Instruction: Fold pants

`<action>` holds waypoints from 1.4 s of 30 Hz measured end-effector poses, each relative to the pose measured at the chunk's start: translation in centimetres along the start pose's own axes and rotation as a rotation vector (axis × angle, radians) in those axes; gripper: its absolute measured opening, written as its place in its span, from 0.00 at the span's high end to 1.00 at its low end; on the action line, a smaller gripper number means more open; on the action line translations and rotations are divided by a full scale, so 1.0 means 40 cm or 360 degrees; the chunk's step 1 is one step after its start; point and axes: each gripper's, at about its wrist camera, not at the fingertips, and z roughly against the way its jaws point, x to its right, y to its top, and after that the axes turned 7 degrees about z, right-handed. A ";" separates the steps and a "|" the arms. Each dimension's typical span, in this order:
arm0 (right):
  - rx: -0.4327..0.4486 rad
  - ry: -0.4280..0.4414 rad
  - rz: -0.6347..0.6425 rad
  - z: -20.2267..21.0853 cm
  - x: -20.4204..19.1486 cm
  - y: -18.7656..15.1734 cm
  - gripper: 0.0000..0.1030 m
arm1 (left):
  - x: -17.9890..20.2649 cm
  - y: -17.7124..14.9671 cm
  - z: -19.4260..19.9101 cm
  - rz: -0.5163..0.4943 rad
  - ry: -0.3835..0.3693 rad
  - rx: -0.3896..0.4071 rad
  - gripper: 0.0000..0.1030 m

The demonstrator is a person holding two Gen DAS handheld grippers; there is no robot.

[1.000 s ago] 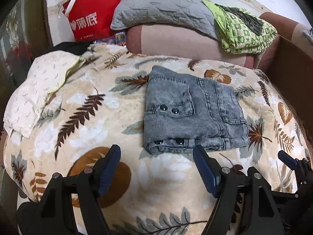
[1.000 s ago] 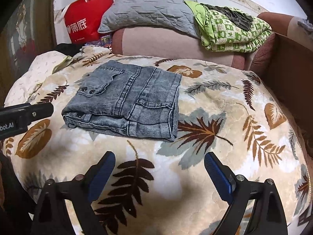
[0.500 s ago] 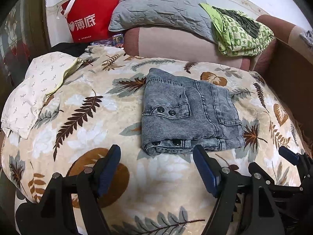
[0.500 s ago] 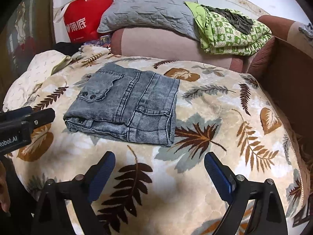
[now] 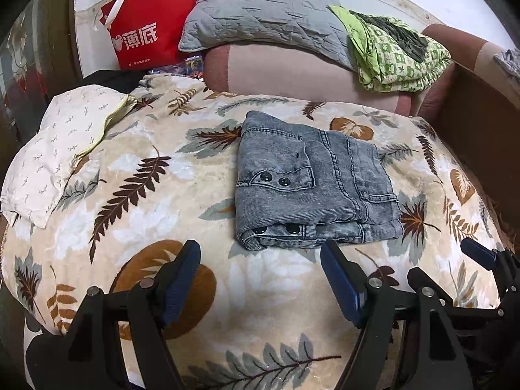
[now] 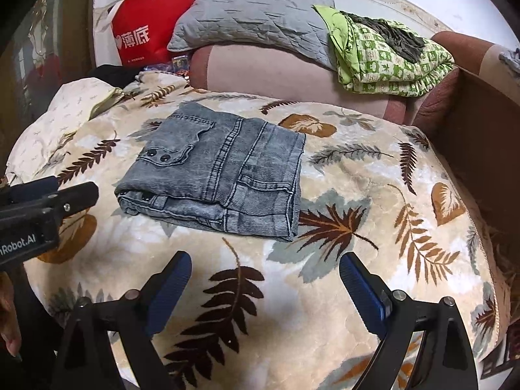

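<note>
In the left wrist view, the left gripper (image 5: 260, 279) is being held with jaws spread wide and nothing between them, just short of the folded grey pants (image 5: 312, 191) lying on the leaf-patterned blanket (image 5: 136, 195). In the right wrist view, the right gripper (image 6: 265, 287) is likewise being held agape and empty, the pants (image 6: 221, 175) lying ahead, to its left.
</note>
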 end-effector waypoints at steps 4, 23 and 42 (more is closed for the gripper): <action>0.0007 -0.0001 -0.0005 0.006 0.002 0.004 0.09 | -0.002 0.002 0.010 0.0004 -0.0016 0.0017 0.25; -0.0439 0.0735 -0.1055 -0.357 0.265 0.072 0.11 | -0.159 0.107 -0.328 0.0481 -0.0284 -0.0508 0.25; -0.0340 0.0265 -0.0416 -0.255 0.166 0.119 0.26 | -0.062 0.099 -0.238 0.0155 -0.0055 -0.0271 0.36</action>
